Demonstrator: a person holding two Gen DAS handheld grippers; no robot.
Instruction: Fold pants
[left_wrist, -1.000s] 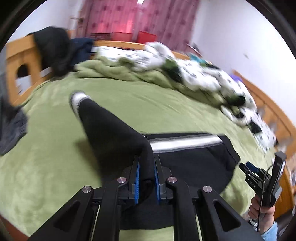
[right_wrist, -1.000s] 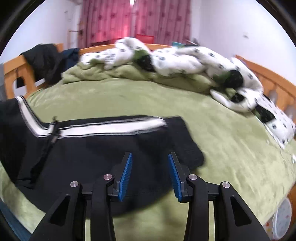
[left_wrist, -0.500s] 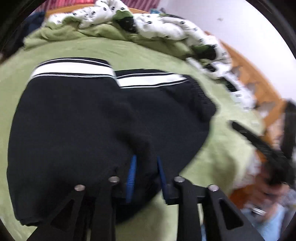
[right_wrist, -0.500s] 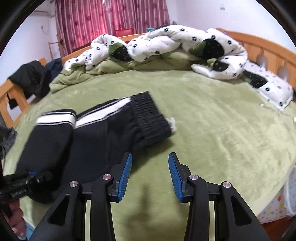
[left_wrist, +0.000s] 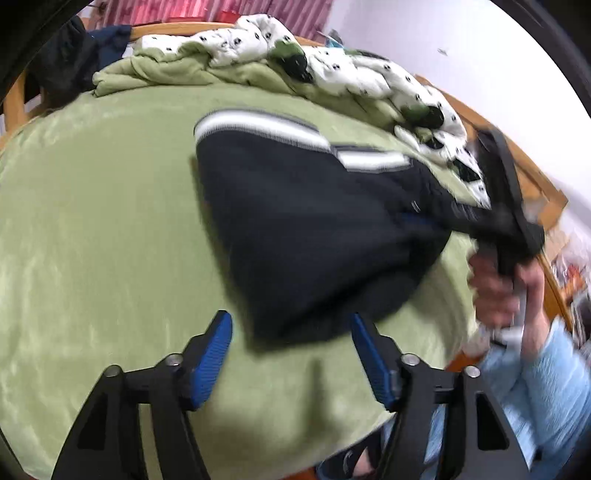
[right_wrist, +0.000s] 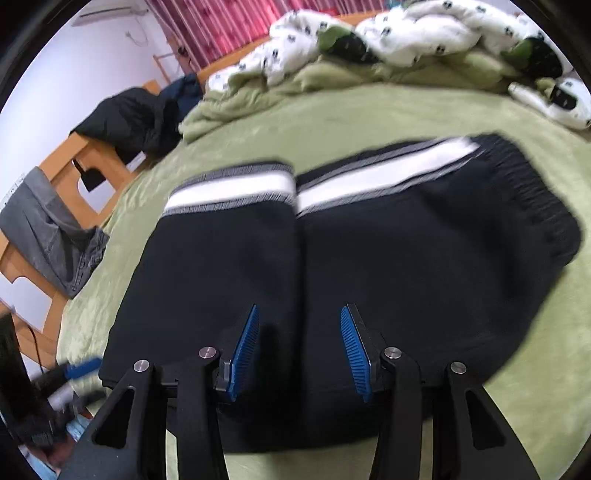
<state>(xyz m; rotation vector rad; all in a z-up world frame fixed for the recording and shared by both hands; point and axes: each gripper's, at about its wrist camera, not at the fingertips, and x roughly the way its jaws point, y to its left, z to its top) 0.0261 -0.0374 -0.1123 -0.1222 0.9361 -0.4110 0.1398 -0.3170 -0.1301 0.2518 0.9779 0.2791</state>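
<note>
The black pants (left_wrist: 314, 236) with a white side stripe lie folded on the green bed cover. In the right wrist view the pants (right_wrist: 369, 266) show the leg part doubled over beside the waistband part. My left gripper (left_wrist: 291, 332) is open and empty, just short of the pants' near edge. My right gripper (right_wrist: 299, 332) is open and hovers low over the pants' near side, holding nothing. The right gripper also shows in the left wrist view (left_wrist: 502, 206), at the pants' right end.
A rumpled white spotted quilt (left_wrist: 332, 62) and green blanket (right_wrist: 240, 107) lie along the far side of the bed. Dark clothes (right_wrist: 136, 118) and grey trousers (right_wrist: 55, 229) hang on the wooden bed frame (right_wrist: 74, 155). The bed's edge is close behind both grippers.
My left gripper carried the pants leg over onto the waist part, then opened and let go. My right gripper moved in over the folded pants.
</note>
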